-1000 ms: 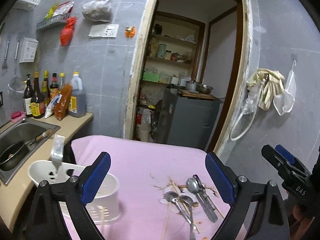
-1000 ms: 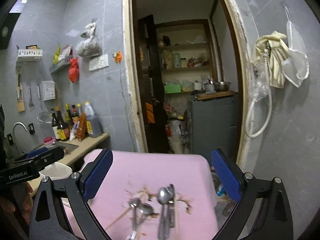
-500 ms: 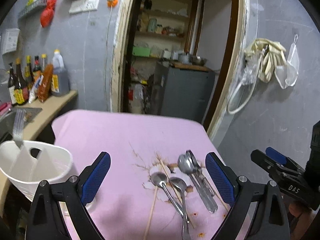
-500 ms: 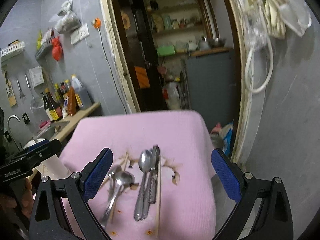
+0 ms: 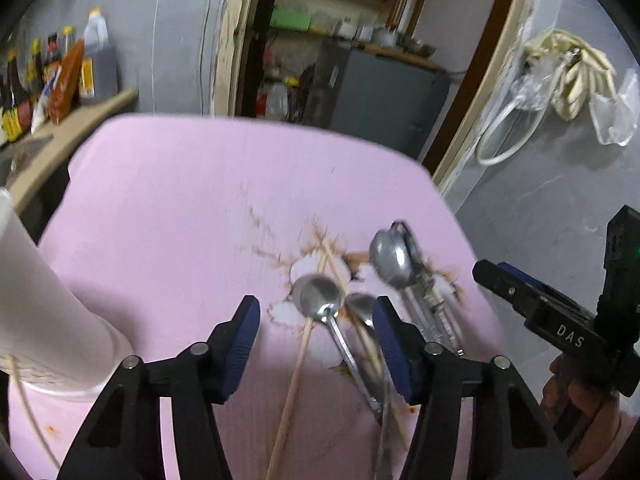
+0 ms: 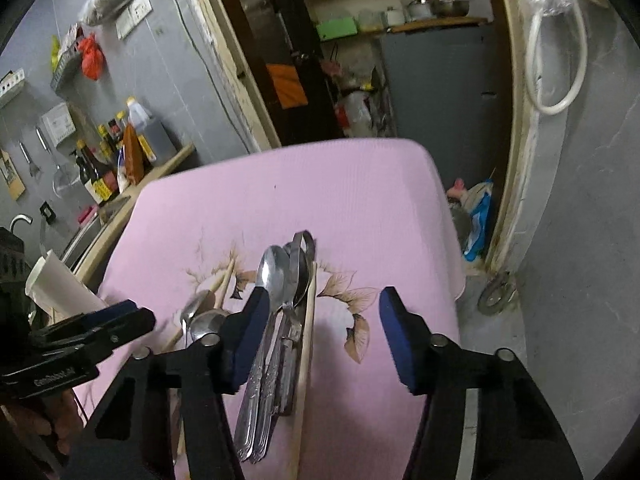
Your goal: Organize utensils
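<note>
Metal spoons lie on a pink cloth (image 5: 180, 208). In the left wrist view a small spoon (image 5: 320, 300) lies between my left gripper's (image 5: 316, 344) open, empty fingers, crossed by wooden chopsticks (image 5: 298, 360). A bundle of larger spoons (image 5: 394, 260) lies to its right. A white utensil holder (image 5: 44, 312) stands at the left. In the right wrist view my right gripper (image 6: 320, 336) is open and empty over the bundle of larger spoons (image 6: 276, 304), with a chopstick (image 6: 306, 344) beside it. The holder (image 6: 60, 284) shows at the left.
A counter with sauce bottles (image 5: 52, 76) and a sink lies to the left. An open doorway with a grey cabinet (image 5: 384, 92) is behind the table. A grey wall with a hanging hose (image 6: 556, 52) is close on the right. The cloth's right edge (image 6: 448, 224) drops to the floor.
Both grippers have dropped and moved forward over the utensils. Their jaws have narrowed but stay open. The holder has slid to the left edge of the left view.
</note>
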A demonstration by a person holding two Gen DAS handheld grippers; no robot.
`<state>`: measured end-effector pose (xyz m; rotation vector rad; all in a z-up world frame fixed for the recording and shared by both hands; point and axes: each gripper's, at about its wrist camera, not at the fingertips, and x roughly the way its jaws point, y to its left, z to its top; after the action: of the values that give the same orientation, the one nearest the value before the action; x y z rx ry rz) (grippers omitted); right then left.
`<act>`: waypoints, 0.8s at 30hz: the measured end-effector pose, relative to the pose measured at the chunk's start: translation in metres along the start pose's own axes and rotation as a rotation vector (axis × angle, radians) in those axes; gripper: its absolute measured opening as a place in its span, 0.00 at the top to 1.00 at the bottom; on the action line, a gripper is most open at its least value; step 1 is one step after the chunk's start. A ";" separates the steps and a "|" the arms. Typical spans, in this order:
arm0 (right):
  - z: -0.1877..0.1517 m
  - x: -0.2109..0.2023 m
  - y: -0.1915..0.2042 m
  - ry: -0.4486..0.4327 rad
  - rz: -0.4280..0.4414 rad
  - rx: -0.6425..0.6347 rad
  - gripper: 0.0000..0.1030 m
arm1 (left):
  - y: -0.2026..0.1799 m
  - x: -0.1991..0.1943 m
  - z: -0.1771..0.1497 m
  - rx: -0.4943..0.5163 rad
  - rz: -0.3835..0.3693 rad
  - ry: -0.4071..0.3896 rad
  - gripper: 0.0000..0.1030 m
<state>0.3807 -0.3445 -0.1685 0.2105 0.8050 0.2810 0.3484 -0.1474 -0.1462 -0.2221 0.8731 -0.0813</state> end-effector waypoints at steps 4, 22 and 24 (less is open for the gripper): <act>-0.001 0.015 0.003 0.035 0.027 -0.016 0.62 | 0.008 0.017 -0.001 -0.058 -0.046 0.062 0.52; 0.036 0.074 0.012 0.142 0.102 -0.029 0.74 | 0.003 0.060 0.011 -0.101 -0.105 0.192 0.72; 0.041 0.084 0.015 0.165 0.099 -0.020 0.74 | 0.003 0.062 0.013 -0.111 -0.110 0.205 0.72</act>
<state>0.4635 -0.3066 -0.1937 0.2104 0.9559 0.4031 0.3983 -0.1522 -0.1853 -0.3705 1.0704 -0.1609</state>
